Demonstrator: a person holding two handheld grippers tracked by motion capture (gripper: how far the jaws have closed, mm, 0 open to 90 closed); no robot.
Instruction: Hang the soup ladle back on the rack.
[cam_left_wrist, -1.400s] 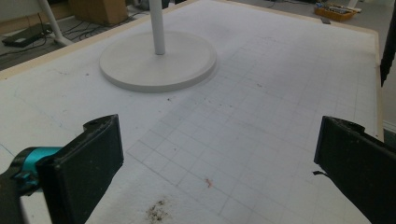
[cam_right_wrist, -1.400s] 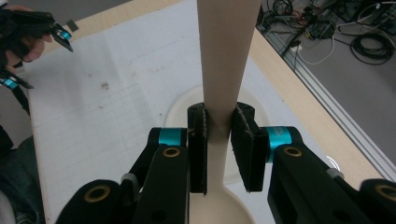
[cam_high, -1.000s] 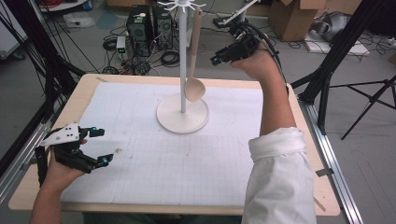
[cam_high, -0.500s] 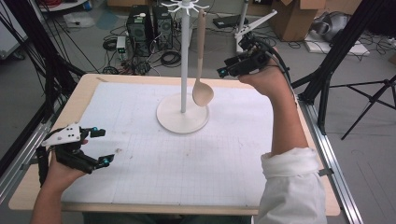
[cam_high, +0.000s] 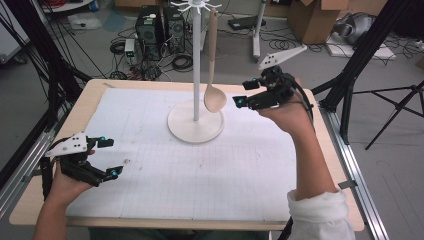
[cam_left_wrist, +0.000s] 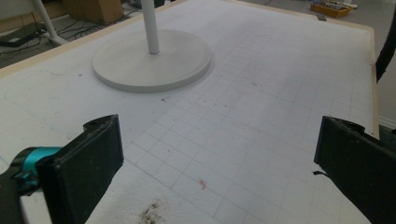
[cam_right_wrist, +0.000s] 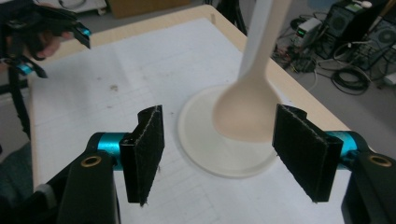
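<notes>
A wooden spoon (cam_high: 214, 97) hangs bowl-down from the hooks of a white stand (cam_high: 195, 60), whose round base (cam_high: 195, 129) sits at the table's far middle. My right gripper (cam_high: 244, 93) is open, raised just right of the spoon's bowl and apart from it. In the right gripper view the spoon's bowl (cam_right_wrist: 245, 112) hangs beyond the gap between my right gripper's (cam_right_wrist: 222, 122) spread jaws, over the base (cam_right_wrist: 205, 151). My left gripper (cam_high: 110, 157) rests open and empty near the front left. The left gripper (cam_left_wrist: 218, 135) looks across the mat at the base (cam_left_wrist: 152, 58).
A white gridded mat (cam_high: 200, 170) covers most of the wooden table (cam_high: 330, 165). Computer boxes and cables (cam_high: 150, 35) lie on the floor behind. Black frame posts and a tripod (cam_high: 395, 100) stand to the right. The other hand's gripper (cam_right_wrist: 46, 28) is far off in the right gripper view.
My right gripper has come down from high behind the stand to the level of the spoon's bowl, just right of it. The spoon has swung slightly. The left gripper has not moved.
</notes>
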